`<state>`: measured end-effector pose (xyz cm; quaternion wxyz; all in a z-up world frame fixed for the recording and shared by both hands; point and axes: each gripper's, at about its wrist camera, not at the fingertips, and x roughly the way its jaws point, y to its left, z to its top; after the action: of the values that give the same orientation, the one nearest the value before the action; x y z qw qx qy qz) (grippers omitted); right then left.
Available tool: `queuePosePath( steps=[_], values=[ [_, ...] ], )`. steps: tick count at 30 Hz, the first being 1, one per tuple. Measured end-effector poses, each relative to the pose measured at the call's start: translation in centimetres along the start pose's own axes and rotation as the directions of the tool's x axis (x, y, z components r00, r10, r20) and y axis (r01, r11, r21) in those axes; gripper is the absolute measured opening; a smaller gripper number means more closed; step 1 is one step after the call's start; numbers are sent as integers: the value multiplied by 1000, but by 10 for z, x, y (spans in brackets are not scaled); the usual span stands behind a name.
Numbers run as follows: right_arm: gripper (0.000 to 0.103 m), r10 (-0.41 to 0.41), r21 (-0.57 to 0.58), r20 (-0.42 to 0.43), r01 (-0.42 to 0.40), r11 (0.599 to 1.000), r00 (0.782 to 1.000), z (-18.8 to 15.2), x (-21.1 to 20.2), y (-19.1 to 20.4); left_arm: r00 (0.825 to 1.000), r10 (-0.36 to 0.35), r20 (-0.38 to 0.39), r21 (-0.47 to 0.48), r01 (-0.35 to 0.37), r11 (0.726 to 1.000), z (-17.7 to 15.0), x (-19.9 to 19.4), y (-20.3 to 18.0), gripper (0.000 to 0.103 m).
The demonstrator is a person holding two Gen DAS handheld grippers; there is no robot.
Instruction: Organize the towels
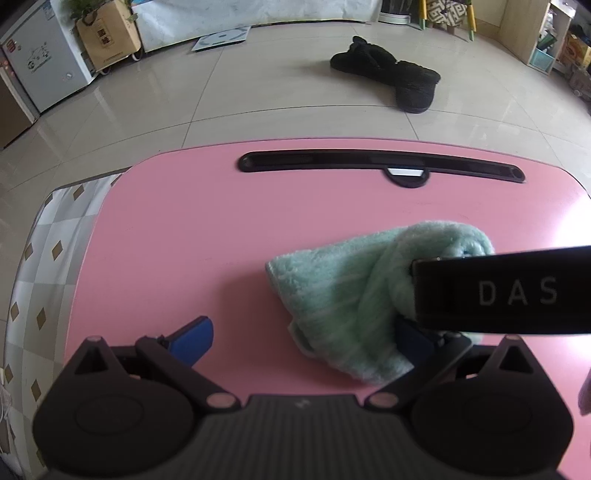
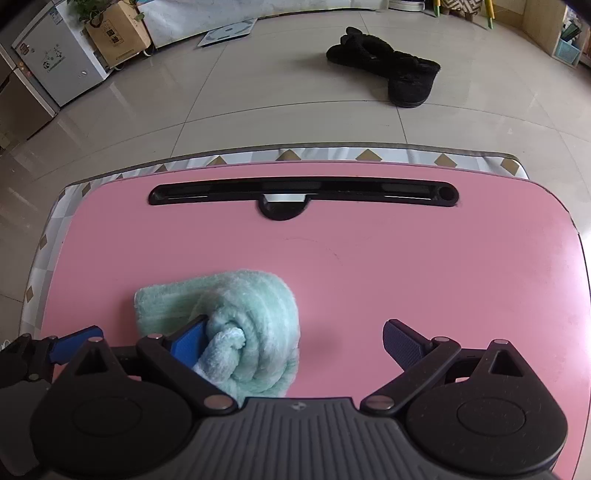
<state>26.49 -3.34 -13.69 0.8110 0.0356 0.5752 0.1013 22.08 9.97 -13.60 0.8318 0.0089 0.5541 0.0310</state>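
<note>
Looks like a home living room: glossy tiled floor [image 2: 295, 92], black slippers [image 2: 388, 74] left out, small white fridge [image 1: 48, 62], probably a potted plant in a cardboard box [image 1: 107, 33], pink tabletop [image 2: 406, 266].

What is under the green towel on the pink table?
The green towel lies bunched directly on the pink table. Only the bare tabletop shows around it; anything beneath its folds is covered.

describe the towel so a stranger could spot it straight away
Find the pink table with the black slot. On its near side lies the towel, a fluffy mint-green bundle, loosely rolled, the only soft thing on that table.
</note>
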Motion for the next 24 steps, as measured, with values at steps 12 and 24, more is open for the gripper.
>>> queuePosePath(
  steps=[12,24],
  values=[
    [95,36,-28,-3,-37,999,999,8,9,29,999,40,-10,-85,-41,996,1,2,30,103],
    [94,70,-51,3,-70,996,998,15,20,58,997,75,-20,-167,-78,983,2,4,59,103]
  ],
)
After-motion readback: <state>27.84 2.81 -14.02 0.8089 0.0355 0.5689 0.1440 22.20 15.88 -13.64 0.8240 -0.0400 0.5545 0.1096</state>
